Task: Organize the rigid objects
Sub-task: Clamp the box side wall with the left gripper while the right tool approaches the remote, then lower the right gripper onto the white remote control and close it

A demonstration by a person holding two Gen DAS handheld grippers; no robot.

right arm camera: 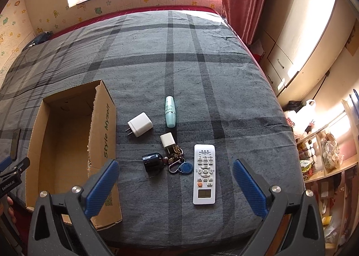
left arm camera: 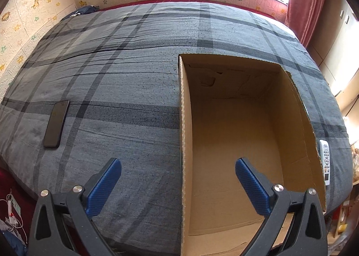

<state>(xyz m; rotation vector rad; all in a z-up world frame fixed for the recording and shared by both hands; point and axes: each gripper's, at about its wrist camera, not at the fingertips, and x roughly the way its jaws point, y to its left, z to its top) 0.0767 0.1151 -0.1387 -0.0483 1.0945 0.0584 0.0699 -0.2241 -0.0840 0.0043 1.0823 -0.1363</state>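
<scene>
Both tools gaping wide, gripping nothing: left tool [left arm camera: 178,174] hovering over cardboard box [left arm camera: 235,143], right tool [right arm camera: 176,174] hanging above remote [right arm camera: 204,174] on bed [right arm camera: 179,72].

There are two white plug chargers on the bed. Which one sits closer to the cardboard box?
The larger white charger, beside the box. The smaller one lies farther right, touching the keys.

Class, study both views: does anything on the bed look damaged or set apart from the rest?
The cardboard box has a ragged, torn right wall edge. The phone lies alone on the box's left, while the remote, chargers, keys and bottle cluster on its right.
</scene>
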